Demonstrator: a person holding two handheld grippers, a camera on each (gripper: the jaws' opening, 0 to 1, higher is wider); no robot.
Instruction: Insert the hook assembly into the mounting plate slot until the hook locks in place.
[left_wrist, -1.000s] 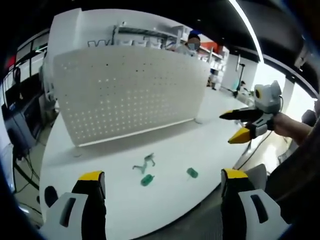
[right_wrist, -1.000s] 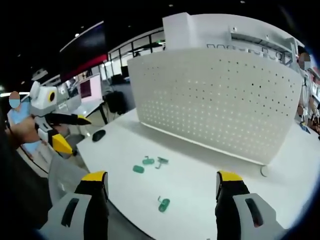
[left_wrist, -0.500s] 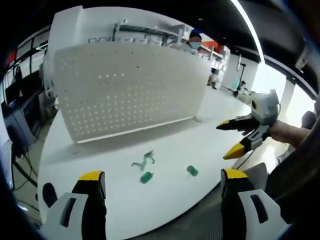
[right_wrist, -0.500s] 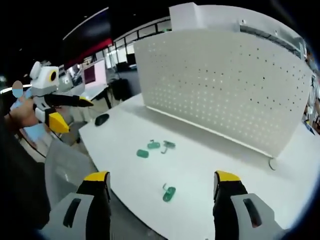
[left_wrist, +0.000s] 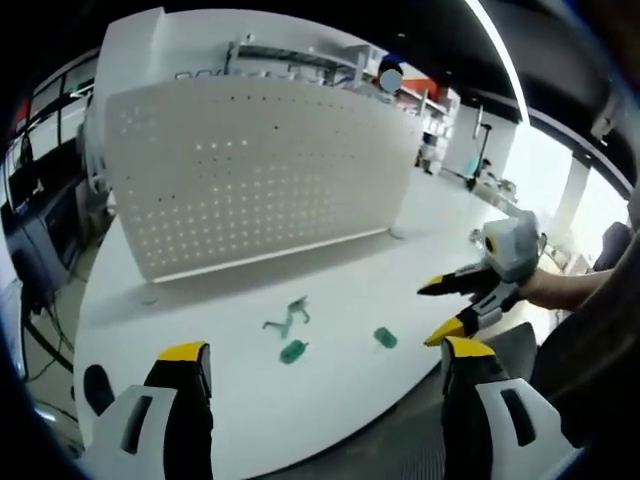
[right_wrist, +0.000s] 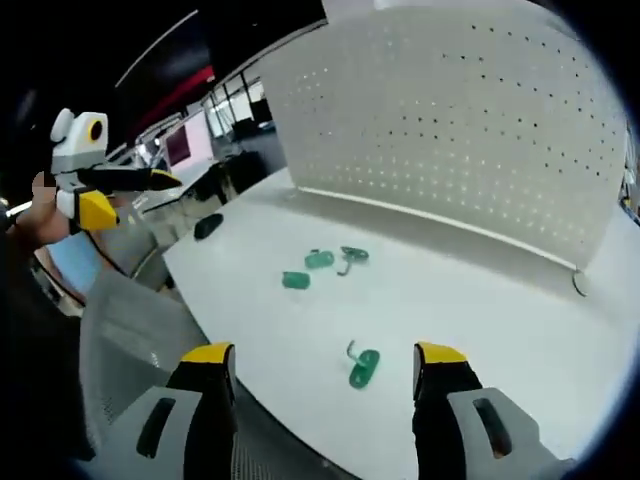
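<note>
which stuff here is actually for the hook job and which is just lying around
For the job:
- green hooks: nearest, two farther back
- metal hook piece
- white perforated board
- right gripper, open
- left gripper, open

Lying about:
- black mouse near the table edge

No readable text, labels, brands or nos. anywhere. White pegboard (left_wrist: 250, 170): plain holes only. Table (right_wrist: 480, 300): bare, no markings. Green hooks (right_wrist: 363, 366): no print seen. Background signs/screens too blurred + small to read in either view.
</note>
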